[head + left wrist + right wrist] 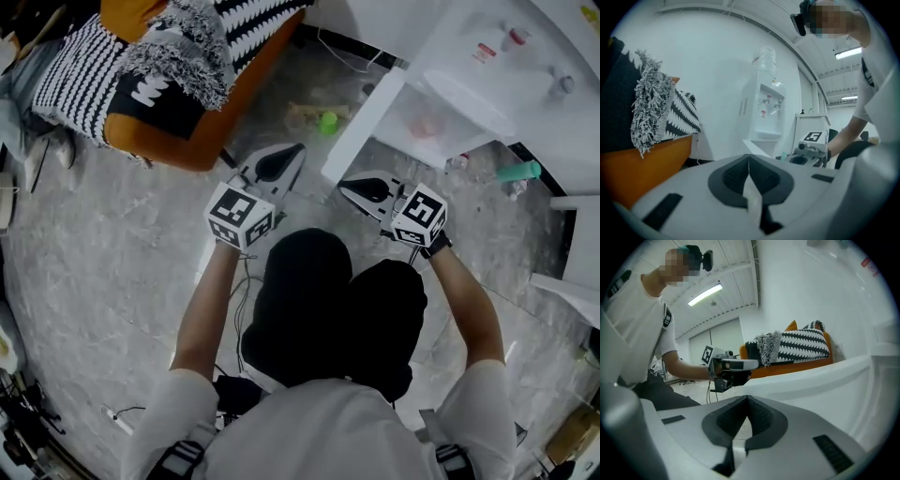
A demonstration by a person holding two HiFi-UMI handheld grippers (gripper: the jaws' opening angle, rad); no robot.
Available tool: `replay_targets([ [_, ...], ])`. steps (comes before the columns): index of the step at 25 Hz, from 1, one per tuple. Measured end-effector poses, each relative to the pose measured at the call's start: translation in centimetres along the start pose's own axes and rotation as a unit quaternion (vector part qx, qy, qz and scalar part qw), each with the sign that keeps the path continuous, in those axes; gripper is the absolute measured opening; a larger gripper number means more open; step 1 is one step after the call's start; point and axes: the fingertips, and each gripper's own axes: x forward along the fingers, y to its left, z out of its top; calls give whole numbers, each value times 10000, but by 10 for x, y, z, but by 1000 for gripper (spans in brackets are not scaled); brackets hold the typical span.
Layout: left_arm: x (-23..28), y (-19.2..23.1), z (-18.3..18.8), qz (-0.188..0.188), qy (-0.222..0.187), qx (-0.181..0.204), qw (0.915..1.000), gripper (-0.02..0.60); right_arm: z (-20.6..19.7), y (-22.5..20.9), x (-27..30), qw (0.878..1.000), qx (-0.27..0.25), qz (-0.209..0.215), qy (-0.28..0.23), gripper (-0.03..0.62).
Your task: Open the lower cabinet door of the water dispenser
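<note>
The white water dispenser (502, 70) stands at the upper right, and in the left gripper view the water dispenser (761, 110) carries a bottle on top. Its lower cabinet door (364, 129) stands swung out towards me, with the cabinet inside showing. My right gripper (345, 187) is shut and empty, its tip just beside the door's free edge; whether it touches I cannot tell. The same door (829, 376) fills the right of the right gripper view past the right gripper (747, 401). My left gripper (295, 152) is shut on nothing, left of the door. In its own view the left gripper (748, 159) has its pads together.
An orange sofa (202, 141) with a black-and-white striped blanket (84, 75) lies at the upper left. A green object (328, 122) sits on the floor behind the door. A teal bottle (518, 172) lies right of the dispenser. Grey stone floor (122, 253) spreads to the left.
</note>
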Motion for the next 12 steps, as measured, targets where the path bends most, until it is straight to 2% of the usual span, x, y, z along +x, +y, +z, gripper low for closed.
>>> replay_targets([
  [4, -9, 9, -2, 161, -11, -44, 9999, 14, 4, -8, 16, 9995, 273, -92, -120, 8],
  [12, -32, 27, 2, 643, -57, -36, 9979, 14, 17, -26, 52, 9981, 463, -234, -338, 8],
])
